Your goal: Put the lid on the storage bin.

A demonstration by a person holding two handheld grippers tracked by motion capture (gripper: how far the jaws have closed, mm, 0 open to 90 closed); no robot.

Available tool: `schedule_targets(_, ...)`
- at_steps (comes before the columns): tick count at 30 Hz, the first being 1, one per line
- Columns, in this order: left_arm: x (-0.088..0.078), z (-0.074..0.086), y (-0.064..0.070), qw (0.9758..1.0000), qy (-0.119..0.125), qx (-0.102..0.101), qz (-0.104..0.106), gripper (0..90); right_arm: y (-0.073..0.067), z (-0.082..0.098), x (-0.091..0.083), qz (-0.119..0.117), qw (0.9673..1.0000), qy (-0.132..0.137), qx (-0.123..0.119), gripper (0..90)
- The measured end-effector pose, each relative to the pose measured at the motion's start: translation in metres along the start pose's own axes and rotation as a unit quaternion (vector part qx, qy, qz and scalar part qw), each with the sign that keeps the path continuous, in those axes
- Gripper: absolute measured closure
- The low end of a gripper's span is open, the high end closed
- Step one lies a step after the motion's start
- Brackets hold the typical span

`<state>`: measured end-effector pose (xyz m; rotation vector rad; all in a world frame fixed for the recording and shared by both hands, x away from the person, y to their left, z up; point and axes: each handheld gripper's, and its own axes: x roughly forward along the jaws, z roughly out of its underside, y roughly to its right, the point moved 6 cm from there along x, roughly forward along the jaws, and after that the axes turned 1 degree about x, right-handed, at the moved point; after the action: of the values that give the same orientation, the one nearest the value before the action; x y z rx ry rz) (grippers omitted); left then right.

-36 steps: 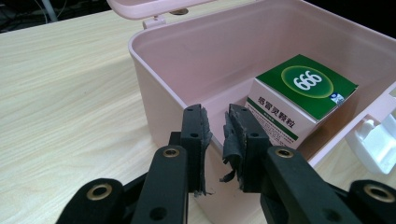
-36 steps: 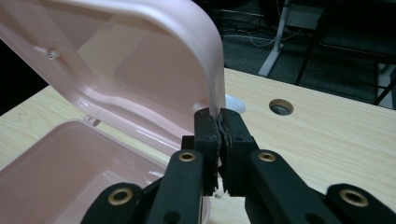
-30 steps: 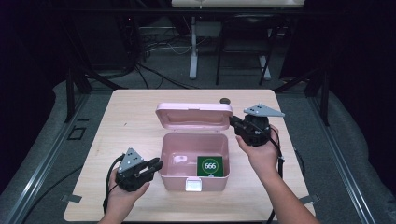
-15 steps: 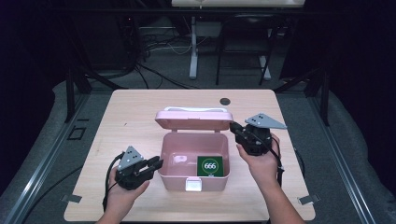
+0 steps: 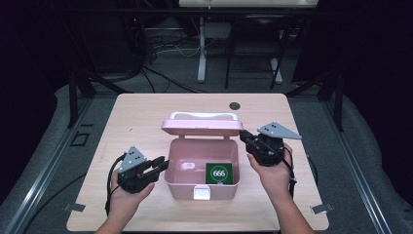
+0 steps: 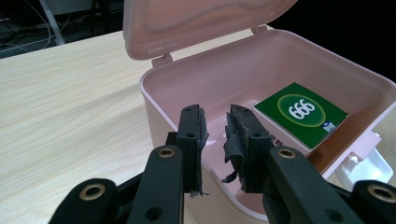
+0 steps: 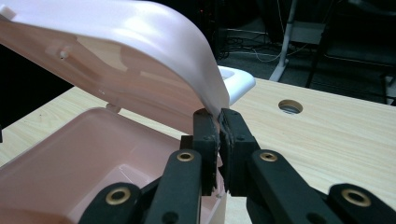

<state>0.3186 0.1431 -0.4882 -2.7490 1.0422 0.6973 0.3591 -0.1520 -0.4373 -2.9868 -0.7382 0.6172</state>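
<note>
A pink box (image 5: 180, 187) stands open mid-table with a green "666" card (image 5: 216, 173) lying in its right half. Its lid (image 5: 202, 126) stands tilted up over the back wall. My right gripper (image 5: 245, 137) is shut on the lid's right edge; in the right gripper view (image 7: 217, 116) the lid (image 7: 140, 42) rim runs down between the pads. My left gripper (image 5: 163, 163) sits at the box's left wall. Its jaws have just been opening: in the left gripper view (image 6: 215, 112) a gap shows between the pads over the rim (image 6: 154, 107), neither pad pressing on it. The card (image 6: 301, 112) lies beyond.
The lid carries a white handle (image 5: 202, 116), and a white latch (image 5: 202, 194) hangs on the box's front. A round hole (image 5: 234, 105) is set in the wooden table (image 5: 136, 122) behind the box. Dark floor, cables and stands surround the table.
The lid has swung from lying back flat to standing tilted over the box. My right gripper came nearer and lower with it. The left gripper's jaws have parted slightly.
</note>
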Motion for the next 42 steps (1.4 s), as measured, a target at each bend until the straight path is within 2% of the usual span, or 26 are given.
schedule_targets(15, -0.008, -0.039, -0.012, 0.9992, 0.033, -0.001, -0.023, 67.2, 0.0, 0.002, -0.001, -0.007, 0.9999, 0.004, 0.007, 85.0)
schedule_targets(26, -0.01, -0.071, -0.011, 0.9969, 0.059, 0.022, -0.047, 66.3, 0.0, 0.005, -0.002, -0.013, 0.9998, 0.002, 0.011, 84.4)
schedule_targets(32, -0.009, -0.079, -0.01, 0.9965, 0.06, 0.029, -0.05, 71.8, 0.0, 0.006, -0.002, -0.014, 0.9998, -0.002, 0.012, 84.2)
schedule_targets(37, -0.009, -0.082, -0.012, 0.9964, 0.061, 0.026, -0.052, 73.2, 0.001, 0.007, -0.002, -0.015, 0.9998, 0.001, 0.014, 83.4)
schedule_targets(42, -0.009, -0.084, -0.013, 0.9964, 0.062, 0.026, -0.052, 75.2, 0.005, 0.012, -0.001, -0.012, 0.9998, -0.007, 0.016, 82.3)
